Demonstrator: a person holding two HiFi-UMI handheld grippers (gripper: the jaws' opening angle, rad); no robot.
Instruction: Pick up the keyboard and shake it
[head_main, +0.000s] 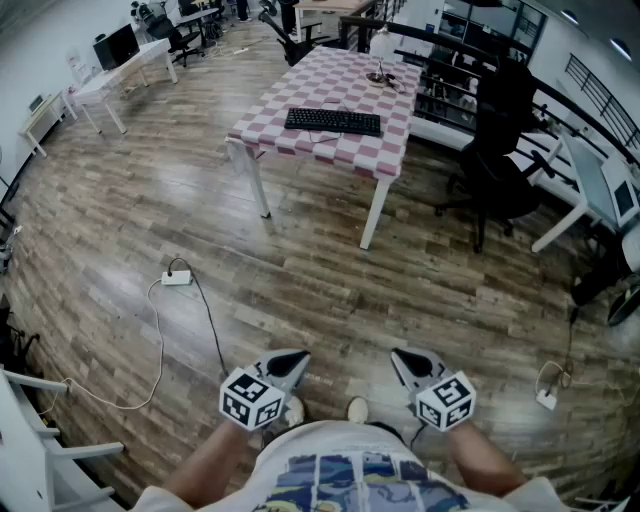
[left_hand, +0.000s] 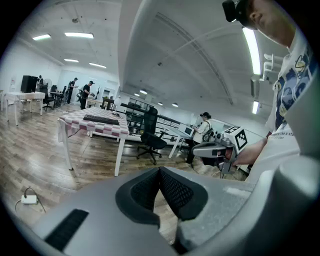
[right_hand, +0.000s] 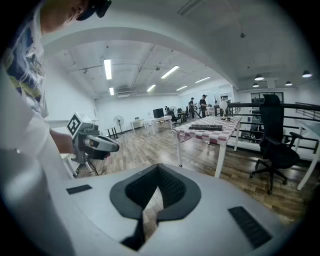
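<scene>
A black keyboard (head_main: 333, 121) lies near the front edge of a table with a pink-and-white checked cloth (head_main: 390, 150), far ahead of me across the wooden floor. Both grippers hang close to my body, well away from the table. My left gripper (head_main: 297, 357) and right gripper (head_main: 398, 355) are shut and hold nothing. In the left gripper view the keyboard (left_hand: 101, 119) shows far off on the table, beyond the closed jaws (left_hand: 159, 170). The right gripper view shows the keyboard (right_hand: 205, 127) beyond its closed jaws (right_hand: 158, 167), with the left gripper (right_hand: 112, 146) off to the side.
A white power strip (head_main: 177, 278) with its cable lies on the floor between me and the table. A black office chair (head_main: 505, 150) stands right of the table, beside white desks. A small white plug (head_main: 546, 399) lies at the lower right. People stand far back in the room.
</scene>
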